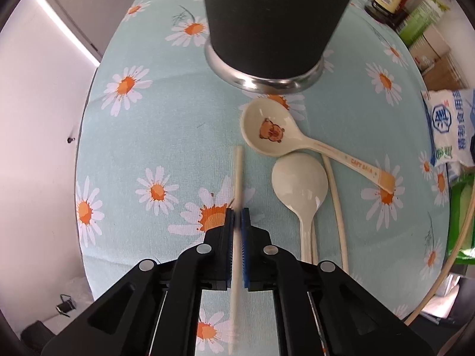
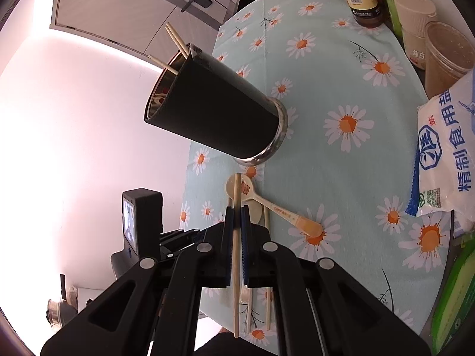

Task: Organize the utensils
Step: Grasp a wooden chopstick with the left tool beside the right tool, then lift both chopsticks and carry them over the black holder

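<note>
While the left gripper (image 1: 237, 218) points down over the daisy tablecloth (image 1: 166, 112), its pads are clamped on a pale chopstick (image 1: 238, 175) that runs lengthwise between them, its tip reaching out toward the dark utensil holder (image 1: 276, 20). The right gripper (image 2: 237, 216) likewise pinches a wooden chopstick (image 2: 236, 195) between closed fingers (end jutting past the tips), above the bear spoon (image 2: 258, 200) lying below the holder

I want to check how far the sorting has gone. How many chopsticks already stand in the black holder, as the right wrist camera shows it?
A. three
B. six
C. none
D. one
A: in the right wrist view three pale chopsticks stick out of the rim of the black holder, two close together and one lower to the left.
</note>
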Demonstrator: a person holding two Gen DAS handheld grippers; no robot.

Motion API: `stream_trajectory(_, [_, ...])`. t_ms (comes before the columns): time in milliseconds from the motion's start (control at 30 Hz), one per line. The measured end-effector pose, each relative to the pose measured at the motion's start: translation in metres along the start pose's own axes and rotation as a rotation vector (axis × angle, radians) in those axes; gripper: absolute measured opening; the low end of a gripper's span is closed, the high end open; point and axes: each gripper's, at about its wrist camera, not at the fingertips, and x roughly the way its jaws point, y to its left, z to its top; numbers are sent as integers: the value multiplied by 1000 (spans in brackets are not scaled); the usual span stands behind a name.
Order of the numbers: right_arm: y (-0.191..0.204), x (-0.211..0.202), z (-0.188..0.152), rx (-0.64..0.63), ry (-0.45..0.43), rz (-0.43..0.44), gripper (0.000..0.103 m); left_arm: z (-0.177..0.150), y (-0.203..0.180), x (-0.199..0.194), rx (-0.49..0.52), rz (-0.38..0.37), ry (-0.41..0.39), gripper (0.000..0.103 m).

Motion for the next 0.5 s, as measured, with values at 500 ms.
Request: stream_trajectory(500, [23,12,6,-96,-2,-7,6,-20,38,-37,-72,-97,-100,3])
